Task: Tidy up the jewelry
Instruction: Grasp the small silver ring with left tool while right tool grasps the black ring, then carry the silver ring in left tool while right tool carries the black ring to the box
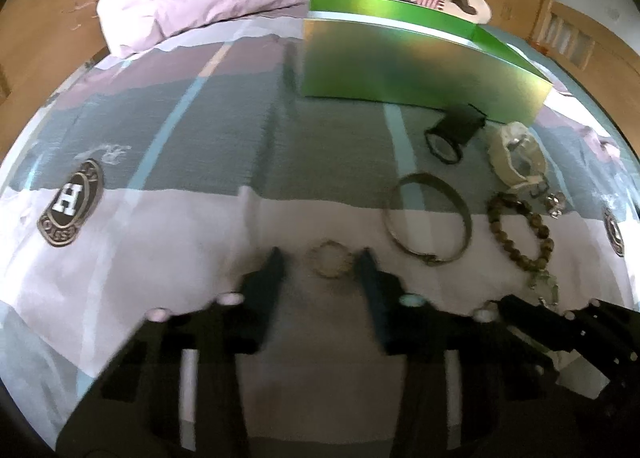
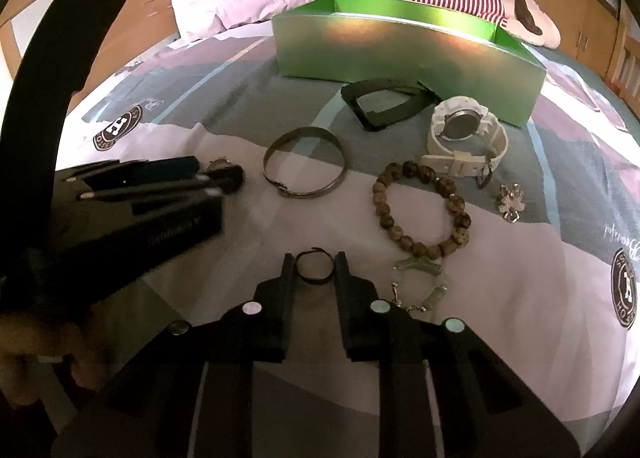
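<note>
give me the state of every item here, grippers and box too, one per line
left gripper: open, fingers either side of a small pale ring on the bed
right gripper: open, fingers flanking a thin dark ring
green box: open, no lid on, upright
metal bangle: flat on the bedspread
wooden bead bracelet: flat, closed loop
white watch: strap buckled, lying face down
black watch: on its side by the box

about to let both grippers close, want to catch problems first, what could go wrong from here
1. The right hand-held gripper straddles a thin dark ring lying flat on the soft bedspread; closing may pinch fabric or flick it away.
2. The left hand-held gripper brackets a small beaded ring, and its view is blurred, so aim may be off.
</note>
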`<state>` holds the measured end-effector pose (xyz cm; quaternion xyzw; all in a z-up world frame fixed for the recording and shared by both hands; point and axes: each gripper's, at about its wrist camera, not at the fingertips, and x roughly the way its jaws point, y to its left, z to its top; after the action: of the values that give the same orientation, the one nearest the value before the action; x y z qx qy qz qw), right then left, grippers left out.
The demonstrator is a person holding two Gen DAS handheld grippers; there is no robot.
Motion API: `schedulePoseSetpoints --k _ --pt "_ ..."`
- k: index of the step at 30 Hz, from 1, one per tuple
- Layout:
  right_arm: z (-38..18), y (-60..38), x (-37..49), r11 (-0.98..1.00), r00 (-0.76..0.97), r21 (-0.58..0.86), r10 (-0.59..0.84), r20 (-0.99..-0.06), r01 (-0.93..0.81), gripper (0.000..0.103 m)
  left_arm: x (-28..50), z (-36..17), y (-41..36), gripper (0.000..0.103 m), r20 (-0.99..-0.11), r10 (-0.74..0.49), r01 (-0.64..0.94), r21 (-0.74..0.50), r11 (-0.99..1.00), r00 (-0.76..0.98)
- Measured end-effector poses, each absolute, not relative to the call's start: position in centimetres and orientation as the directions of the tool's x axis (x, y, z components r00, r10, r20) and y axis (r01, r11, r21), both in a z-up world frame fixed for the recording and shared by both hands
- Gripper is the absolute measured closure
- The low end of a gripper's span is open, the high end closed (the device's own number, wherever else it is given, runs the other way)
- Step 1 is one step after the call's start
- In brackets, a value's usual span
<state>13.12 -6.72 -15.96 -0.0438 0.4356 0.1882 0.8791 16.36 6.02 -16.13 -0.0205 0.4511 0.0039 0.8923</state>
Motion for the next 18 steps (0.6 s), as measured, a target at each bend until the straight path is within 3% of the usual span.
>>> schedulePoseSetpoints --k 12,18 --pt "-14.1 -7.5 12.3 0.924 0.591 0.099 0.317 -0.742 -0.371 0.084 15.7 -15.2 6.7 0.082 -0.783 -0.001 -0.035 -0.029 0.999 0.622" --pt "-10.9 -8.7 11.5 0.922 0.638 0.125 0.347 -0.687 -0.367 0.084 13.8 -10.9 6.5 0.082 -0.725 0.007 -0.024 -0.014 1.000 0.689"
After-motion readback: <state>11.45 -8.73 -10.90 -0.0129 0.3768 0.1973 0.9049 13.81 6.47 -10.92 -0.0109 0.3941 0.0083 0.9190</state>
